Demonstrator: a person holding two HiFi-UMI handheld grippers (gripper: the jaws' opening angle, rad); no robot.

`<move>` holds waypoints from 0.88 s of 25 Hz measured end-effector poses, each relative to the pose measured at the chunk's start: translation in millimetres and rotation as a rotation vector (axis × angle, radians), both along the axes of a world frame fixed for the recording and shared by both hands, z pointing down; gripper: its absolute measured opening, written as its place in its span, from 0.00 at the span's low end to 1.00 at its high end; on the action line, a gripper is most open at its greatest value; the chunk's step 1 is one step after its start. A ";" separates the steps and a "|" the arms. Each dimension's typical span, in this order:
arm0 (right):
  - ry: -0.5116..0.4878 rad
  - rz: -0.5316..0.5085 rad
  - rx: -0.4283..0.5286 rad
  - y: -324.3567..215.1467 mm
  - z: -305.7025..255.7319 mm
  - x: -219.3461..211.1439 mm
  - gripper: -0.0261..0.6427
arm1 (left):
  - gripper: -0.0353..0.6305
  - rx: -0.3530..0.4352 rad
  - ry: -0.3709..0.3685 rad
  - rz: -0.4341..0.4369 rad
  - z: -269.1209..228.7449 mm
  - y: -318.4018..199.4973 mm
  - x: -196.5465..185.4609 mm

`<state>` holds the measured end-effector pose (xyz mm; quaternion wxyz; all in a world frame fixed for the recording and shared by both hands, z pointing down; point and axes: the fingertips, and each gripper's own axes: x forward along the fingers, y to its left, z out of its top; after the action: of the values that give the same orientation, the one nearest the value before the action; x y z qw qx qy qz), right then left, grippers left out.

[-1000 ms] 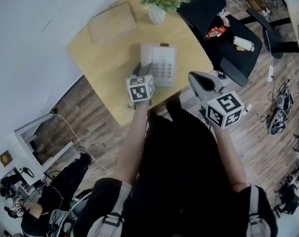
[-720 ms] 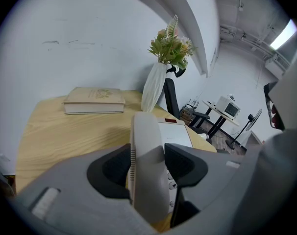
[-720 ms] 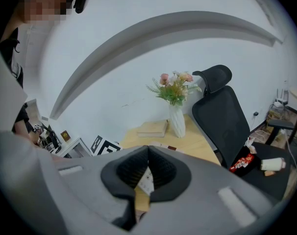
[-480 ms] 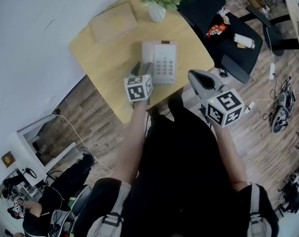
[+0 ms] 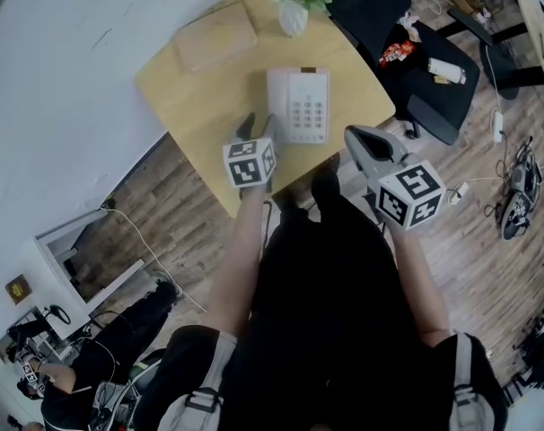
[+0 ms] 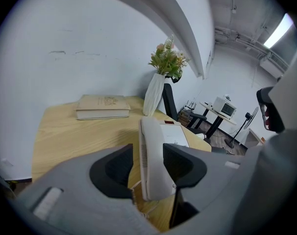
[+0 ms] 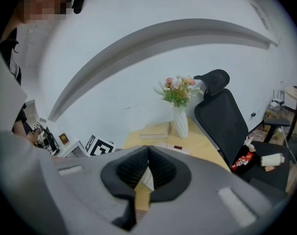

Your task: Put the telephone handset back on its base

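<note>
A white telephone (image 5: 308,108) lies on the round wooden table (image 5: 191,124), with its handset (image 5: 278,106) resting along the left side of the base. My left gripper (image 5: 258,124) hovers at the handset's near end. In the left gripper view the handset (image 6: 152,151) shows between the two dark pads (image 6: 118,168). The jaws have just been closing a little, with a gap still on the left side. My right gripper (image 5: 355,136) is shut and empty, off the table's near right edge.
A tan book (image 5: 214,36) lies at the back left of the table. A white vase of flowers (image 5: 294,12) stands at the back edge. A black office chair (image 5: 407,52) stands right of the table, and cables lie on the wooden floor.
My left gripper has drawn slightly back from the phone toward the near table edge. The phone and handset have stayed put, and the right gripper has barely shifted.
</note>
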<state>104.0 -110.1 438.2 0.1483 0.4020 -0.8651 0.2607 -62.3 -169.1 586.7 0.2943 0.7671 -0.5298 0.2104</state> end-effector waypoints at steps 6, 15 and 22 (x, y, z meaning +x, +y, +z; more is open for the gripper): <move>-0.006 0.015 0.018 20.4 -4.3 -18.2 0.04 | 0.33 0.049 0.008 0.010 -24.6 18.5 -19.4; -0.020 0.021 0.046 49.1 -13.8 -49.5 0.04 | 0.26 0.129 0.015 0.018 -57.2 47.6 -50.6; -0.040 0.010 0.081 67.2 -20.0 -67.9 0.04 | 0.21 0.186 0.019 0.024 -83.9 73.2 -69.6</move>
<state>36.1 -42.8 418.2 0.1133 0.4068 -0.8756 0.2345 -131.9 -95.9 502.7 0.2241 0.7992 -0.5352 0.1566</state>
